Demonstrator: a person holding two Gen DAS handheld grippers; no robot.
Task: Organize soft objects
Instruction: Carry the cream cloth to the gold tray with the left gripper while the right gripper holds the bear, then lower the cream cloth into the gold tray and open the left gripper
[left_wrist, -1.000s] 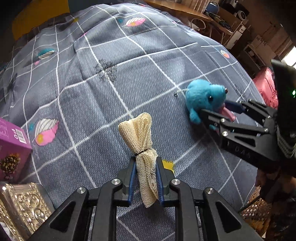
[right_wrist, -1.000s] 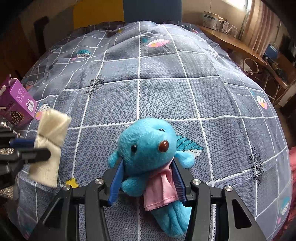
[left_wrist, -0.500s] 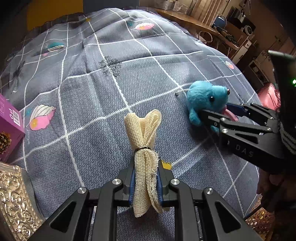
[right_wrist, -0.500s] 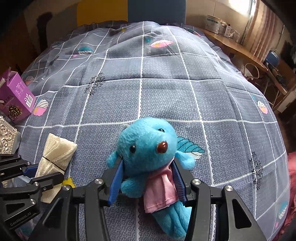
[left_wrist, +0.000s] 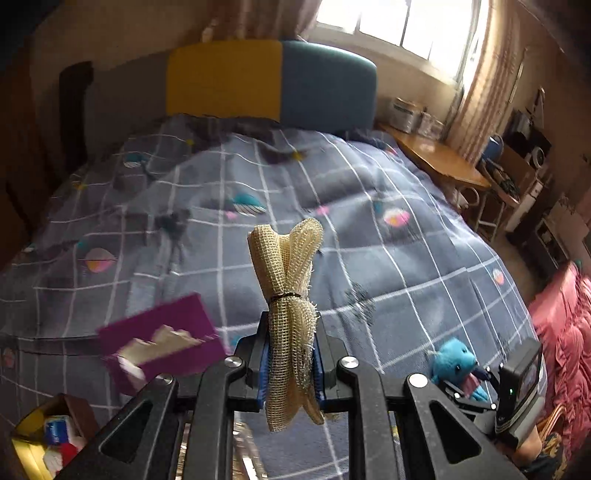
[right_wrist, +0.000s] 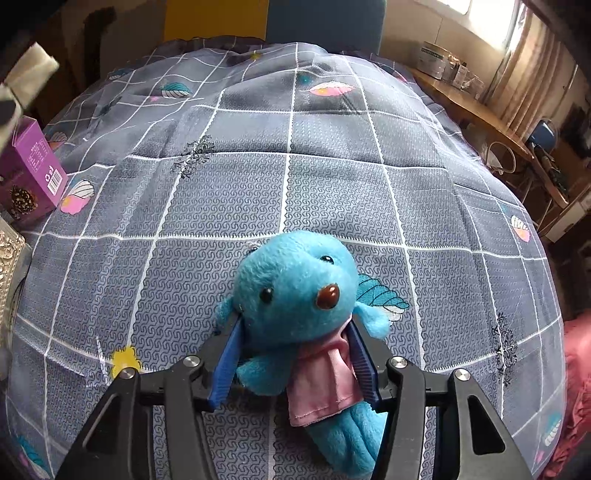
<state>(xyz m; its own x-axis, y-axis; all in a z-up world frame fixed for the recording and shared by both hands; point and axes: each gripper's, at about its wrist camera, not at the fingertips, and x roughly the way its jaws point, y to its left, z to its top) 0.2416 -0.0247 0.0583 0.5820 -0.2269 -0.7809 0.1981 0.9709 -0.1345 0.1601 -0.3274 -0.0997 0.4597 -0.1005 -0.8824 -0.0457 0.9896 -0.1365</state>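
Left gripper (left_wrist: 290, 363): jaws clamped on coarse-weave cream mesh bundle (left_wrist: 290, 295), cinched by a dark tie, raised above bed (left_wrist: 406, 266). Right gripper (right_wrist: 295, 363): jaws closed on fuzzy blue plush toy (right_wrist: 295, 295), pink satin dress, low over quilted grid-pattern bedspread. Purple carton (right_wrist: 31, 173) left.

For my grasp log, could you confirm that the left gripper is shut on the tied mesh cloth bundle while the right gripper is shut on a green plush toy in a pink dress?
Not quite: the plush toy is blue, not green, as the right wrist view shows. The rest holds: the right gripper is shut on it, and the left gripper is shut on the tied mesh cloth bundle.
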